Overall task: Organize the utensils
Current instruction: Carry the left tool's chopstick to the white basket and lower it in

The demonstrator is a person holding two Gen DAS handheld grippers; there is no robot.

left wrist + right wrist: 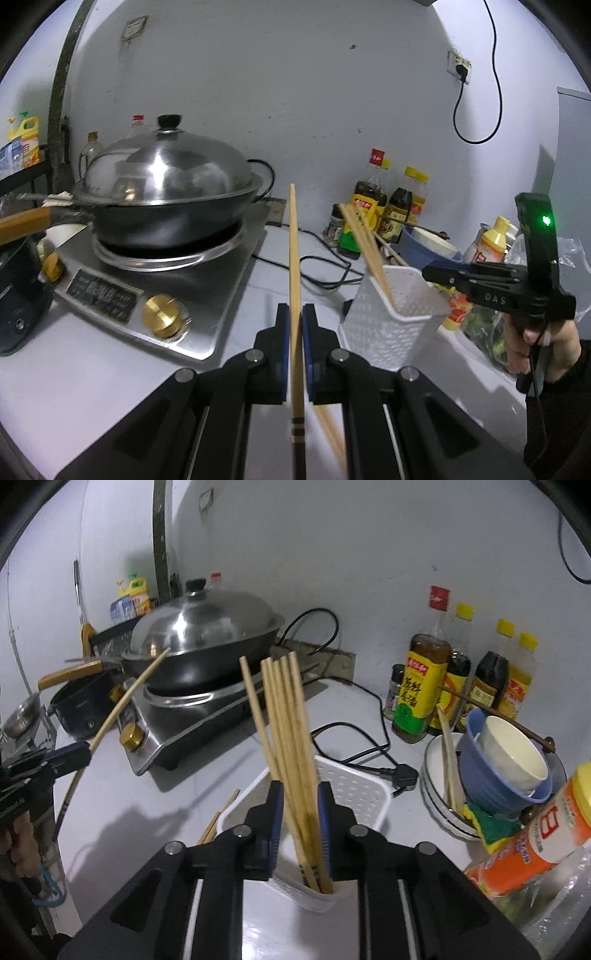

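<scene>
My left gripper [295, 314] is shut on a single bamboo chopstick [294, 266], held upright above the counter; the chopstick also shows in the right wrist view [122, 705]. A white perforated holder [391, 314] stands to its right with several chopsticks [364, 240] leaning in it. My right gripper [300, 794] is above the holder [354, 786], its jaws around a bundle of several chopsticks [288, 723] whose ends reach into the holder. The bundle looks blurred. More loose chopsticks [218, 818] lie on the counter left of the holder.
A lidded wok [166, 192] sits on an induction cooker [147, 295] at the left. Sauce bottles [424, 686] line the back wall. Stacked bowls and plates [498, 764] with a chopstick stand right of the holder. A black power cord [362, 746] crosses the counter.
</scene>
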